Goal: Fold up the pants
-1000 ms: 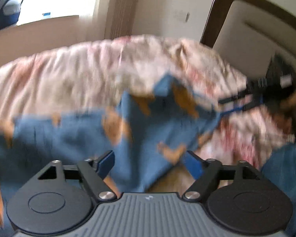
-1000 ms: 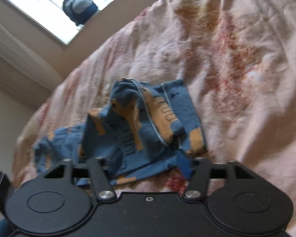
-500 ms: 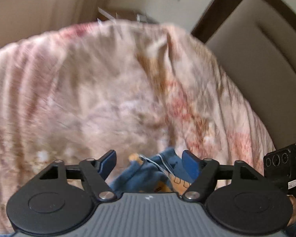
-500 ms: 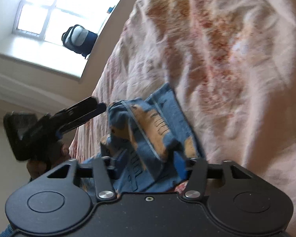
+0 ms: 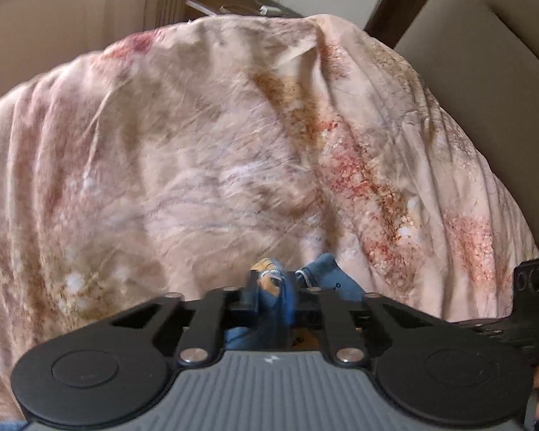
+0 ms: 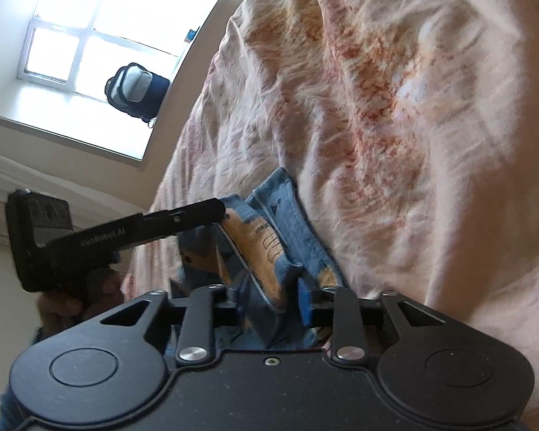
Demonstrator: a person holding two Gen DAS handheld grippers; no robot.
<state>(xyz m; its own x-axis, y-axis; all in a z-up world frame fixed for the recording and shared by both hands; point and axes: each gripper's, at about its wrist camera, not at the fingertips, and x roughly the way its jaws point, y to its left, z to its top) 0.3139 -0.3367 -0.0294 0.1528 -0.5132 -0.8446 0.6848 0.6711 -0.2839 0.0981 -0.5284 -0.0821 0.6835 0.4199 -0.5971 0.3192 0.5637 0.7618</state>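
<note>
On the bedspread point(image 5: 204, 151): both jaws just closed, left gripper point(image 5: 273, 289) and right gripper point(image 6: 269, 300) each pinching the pants point(image 6: 291, 222); ready to lift and fold

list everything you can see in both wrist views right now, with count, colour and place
pants: one, blue with orange patches, bunched on the bed, pinched by both grippers
bedcover: one, pale pink floral, crumpled, filling both views
headboard: one, beige with dark frame, behind the bed
nightstand: one, brown, papers on top, past the bed's far end
backpack: one, navy and grey, on the window sill
window: one, white frame, bright
left gripper: black, jaws just closed on the pants
right gripper: black, blue pads, jaws just closed on the pants
hand: one, holding the left gripper
</note>
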